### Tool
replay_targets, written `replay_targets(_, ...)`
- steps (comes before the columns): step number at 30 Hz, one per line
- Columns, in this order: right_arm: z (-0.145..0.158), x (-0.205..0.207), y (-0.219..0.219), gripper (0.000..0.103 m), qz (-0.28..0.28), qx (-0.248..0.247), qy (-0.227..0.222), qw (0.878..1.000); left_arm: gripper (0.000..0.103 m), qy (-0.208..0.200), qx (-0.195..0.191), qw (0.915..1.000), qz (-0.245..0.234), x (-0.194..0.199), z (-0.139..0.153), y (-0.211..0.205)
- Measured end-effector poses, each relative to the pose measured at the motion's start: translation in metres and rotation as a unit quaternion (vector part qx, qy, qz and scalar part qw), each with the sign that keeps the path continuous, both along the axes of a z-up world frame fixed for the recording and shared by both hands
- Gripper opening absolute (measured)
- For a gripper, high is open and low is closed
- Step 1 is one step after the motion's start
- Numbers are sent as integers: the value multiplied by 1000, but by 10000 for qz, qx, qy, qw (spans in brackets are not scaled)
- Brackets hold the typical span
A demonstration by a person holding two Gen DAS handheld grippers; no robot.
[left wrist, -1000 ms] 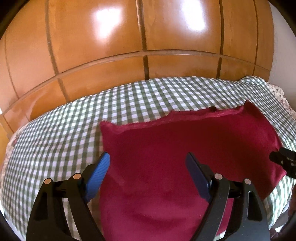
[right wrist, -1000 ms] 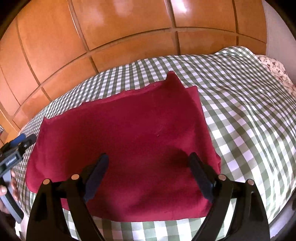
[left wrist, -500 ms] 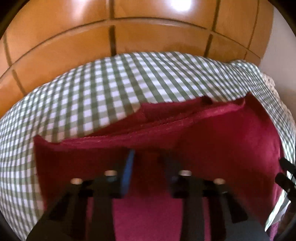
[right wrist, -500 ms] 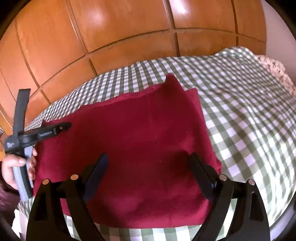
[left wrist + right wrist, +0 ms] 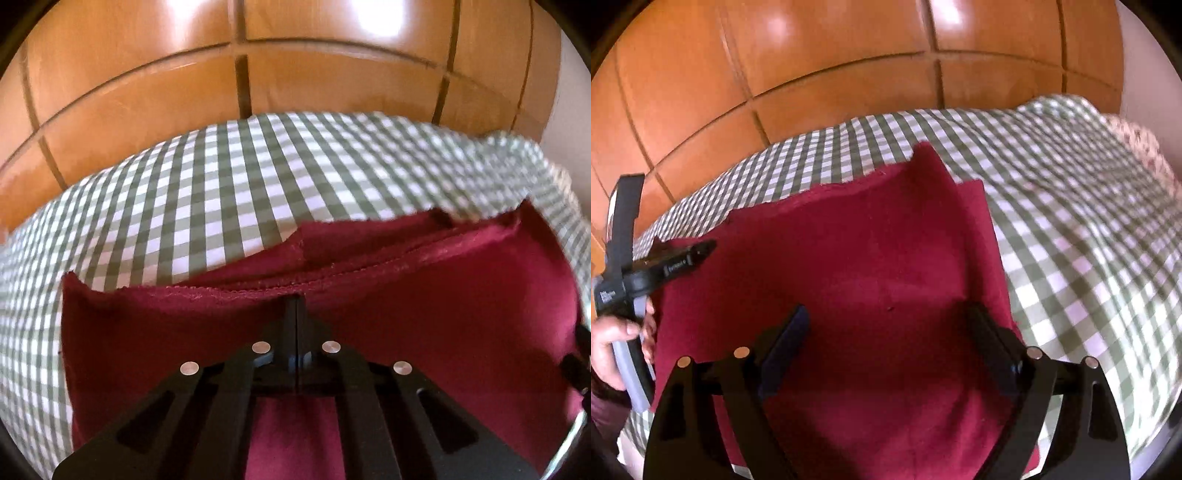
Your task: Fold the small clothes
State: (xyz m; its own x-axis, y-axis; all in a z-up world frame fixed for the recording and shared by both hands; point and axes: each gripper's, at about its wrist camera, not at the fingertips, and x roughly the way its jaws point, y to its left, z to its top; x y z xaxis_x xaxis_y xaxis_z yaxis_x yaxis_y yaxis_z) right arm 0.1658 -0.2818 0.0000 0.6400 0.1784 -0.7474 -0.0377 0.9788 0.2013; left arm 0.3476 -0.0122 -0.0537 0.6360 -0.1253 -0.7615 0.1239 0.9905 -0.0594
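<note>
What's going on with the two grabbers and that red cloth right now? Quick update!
Left gripper shut on the red cloth at its far edge. Right gripper open above the cloth, holding nothing. Cloth lies on the checked bedspread. Nothing in the way.

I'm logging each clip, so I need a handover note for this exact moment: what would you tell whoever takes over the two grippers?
Left gripper: jaws shut on the red cloth, pinching its far edge on the left side and lifting it a little off the bed.
Right gripper: open, hovering over the cloth's right part, holding nothing.
The cloth lies spread on the checked bedcover, in front of the wooden panels.
Done: one edge gripped.
Left: probably grip the right side too, carry the edge across, then flatten the fold.
</note>
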Motion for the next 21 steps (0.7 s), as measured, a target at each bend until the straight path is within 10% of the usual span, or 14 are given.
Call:
replay_targets(2,7,2,2,87,98,157,-45,9998,2,-82,-151,9997,198,-9,7,11)
replay_targets(12,-4,68,68,87,908,-390,423,9942,72,-887,-141,9905,1039,-100,22,61)
replay_targets(21,-26,90,56,97,640,-568,417,9955,72,-410,17,9894,1394,-117,-6,83)
